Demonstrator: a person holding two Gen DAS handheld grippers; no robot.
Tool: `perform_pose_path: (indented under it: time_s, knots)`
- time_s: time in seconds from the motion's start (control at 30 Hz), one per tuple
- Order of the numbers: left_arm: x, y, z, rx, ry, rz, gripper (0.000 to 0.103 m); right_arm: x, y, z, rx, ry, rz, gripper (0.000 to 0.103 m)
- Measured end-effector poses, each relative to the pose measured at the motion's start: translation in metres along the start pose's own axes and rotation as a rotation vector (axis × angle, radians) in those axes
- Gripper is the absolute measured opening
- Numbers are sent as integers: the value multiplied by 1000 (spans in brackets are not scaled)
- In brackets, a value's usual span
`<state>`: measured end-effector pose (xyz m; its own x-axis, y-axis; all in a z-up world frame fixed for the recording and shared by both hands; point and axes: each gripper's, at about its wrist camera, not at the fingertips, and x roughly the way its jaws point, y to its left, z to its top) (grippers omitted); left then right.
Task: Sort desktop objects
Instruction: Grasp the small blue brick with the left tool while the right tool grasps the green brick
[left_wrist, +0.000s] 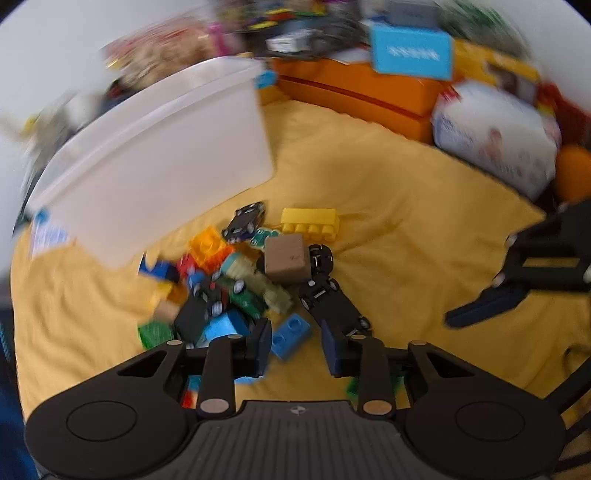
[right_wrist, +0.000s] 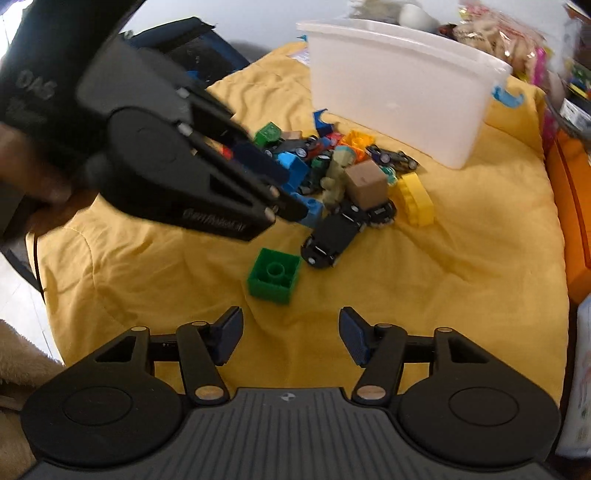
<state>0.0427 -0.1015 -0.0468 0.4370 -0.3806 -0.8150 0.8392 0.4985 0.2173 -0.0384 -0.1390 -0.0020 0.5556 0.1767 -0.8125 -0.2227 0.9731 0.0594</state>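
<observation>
My left tool, narrowly open and empty, hangs nearer the blue brick, just ahead; my right tool gapes wide.

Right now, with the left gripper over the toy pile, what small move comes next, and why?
Probably lower the left gripper a little and close on the blue brick. Its jaws stand apart with nothing pressed, and that brick sits just ahead between the fingers, at the pile's near edge beside the black toy car. The white bin waits behind the pile.
</observation>
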Motion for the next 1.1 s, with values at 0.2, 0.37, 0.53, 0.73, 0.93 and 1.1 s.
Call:
perform_pose_path:
  time_s: [0.2, 0.37, 0.53, 0.73, 0.93, 1.1]
  knots:
    - [33, 6, -1, 109, 108, -46, 29, -5, -4, -3, 49, -6, -14, 62]
    - [25, 10, -12, -26, 101, -53, 19, -3, -6, -5, 70, -6, -7, 61]
    - [-8, 13, -42, -251, 109, 8, 19, 0, -1, 2, 13, -45, -8, 47]
    - [-34, 10, -88, -460, 144, 46, 19, 8, 30, 14, -189, -91, 14, 45]
    - [-32, -14, -84, -429, 143, 20, 20, 42, 50, 11, -395, -11, -156, 30]
    - [-25, -28, -77, -394, 140, 24, 20, 26, -1, 21, -32, 8, 35, 26]
